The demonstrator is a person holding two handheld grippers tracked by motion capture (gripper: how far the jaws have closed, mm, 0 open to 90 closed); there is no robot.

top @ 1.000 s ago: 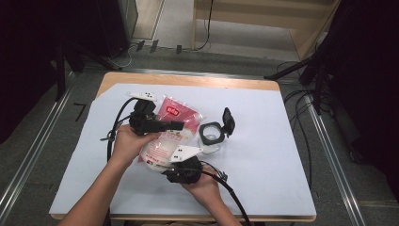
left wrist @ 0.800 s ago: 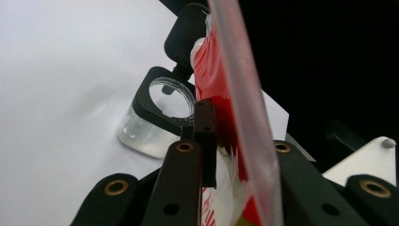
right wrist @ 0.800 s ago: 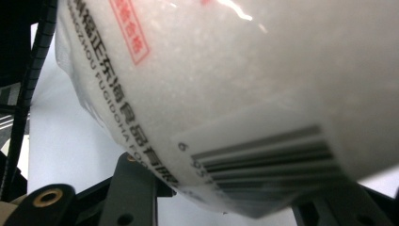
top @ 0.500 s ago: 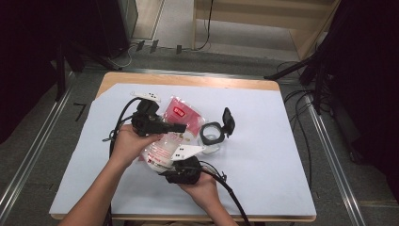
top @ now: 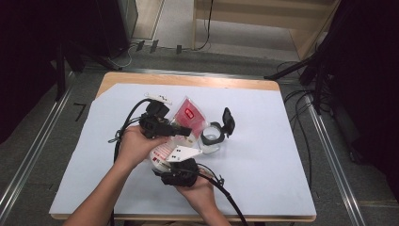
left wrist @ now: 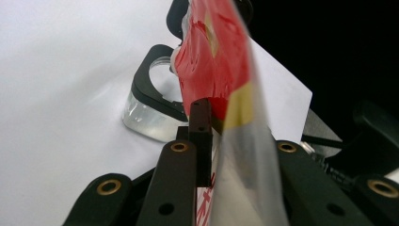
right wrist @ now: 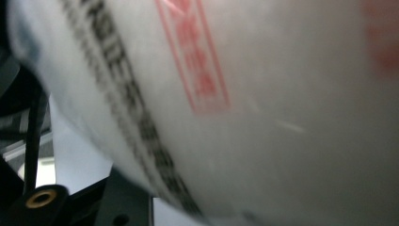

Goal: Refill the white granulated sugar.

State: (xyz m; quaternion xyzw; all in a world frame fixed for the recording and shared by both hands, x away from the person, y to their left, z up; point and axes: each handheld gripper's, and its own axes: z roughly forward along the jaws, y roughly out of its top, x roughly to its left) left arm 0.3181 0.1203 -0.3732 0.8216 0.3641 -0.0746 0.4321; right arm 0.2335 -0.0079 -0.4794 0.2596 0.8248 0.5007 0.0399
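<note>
right gripper (top: 181, 165) nearest the person, low centre of the table (top: 263, 188). its own view is just blurred white film with red and black print pressed up against the lens; jaws hidden there and under the grey plate from above, so can't tell whether they're closed or what they hold

bag (top: 181, 129) lies between the two grippers, mid-table, red printed end pointing away from the person, clear/white end toward them. looks held up off the sheet, can't be sure

left gripper (top: 162, 125) just beyond, on the bag's left side. left gripper view: jaws close together with the clear edge of the bag (left wrist: 221, 70) running up between them, so it reads as pinched on the film, only a thin gap

just past the bag, touching or nearly: small clear container (top: 211, 139) with black rim, black flip lid standing open

handling guess: bag is light, floppy, slick film, will sag and slide under a loose pinch. contents look soft; don't crush. take it by the flat sealed edge or a corner, not the bulging middle. container is rigid but light, likely to skid or tip if the bag drags across it
</note>
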